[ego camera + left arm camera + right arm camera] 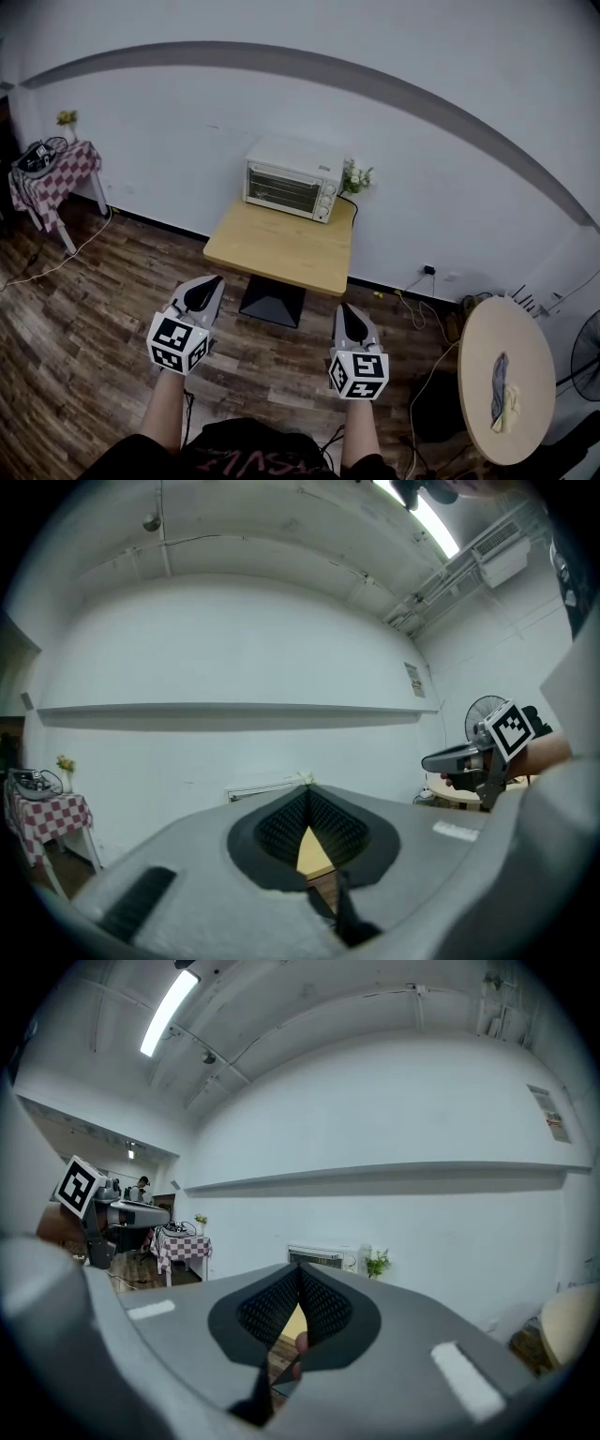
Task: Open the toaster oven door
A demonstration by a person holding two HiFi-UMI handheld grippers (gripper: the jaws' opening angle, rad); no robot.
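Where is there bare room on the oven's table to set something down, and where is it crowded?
The wooden table is bare from the front of the toaster oven to its near edge. The back is crowded: the oven stands by the wall, with a small plant at its right. The round table at right is bare apart from a cloth.

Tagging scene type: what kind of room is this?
Probably a sparse test room, not a real kitchen: toaster oven on a wooden table, bare white wall, loose cables on the wood floor.
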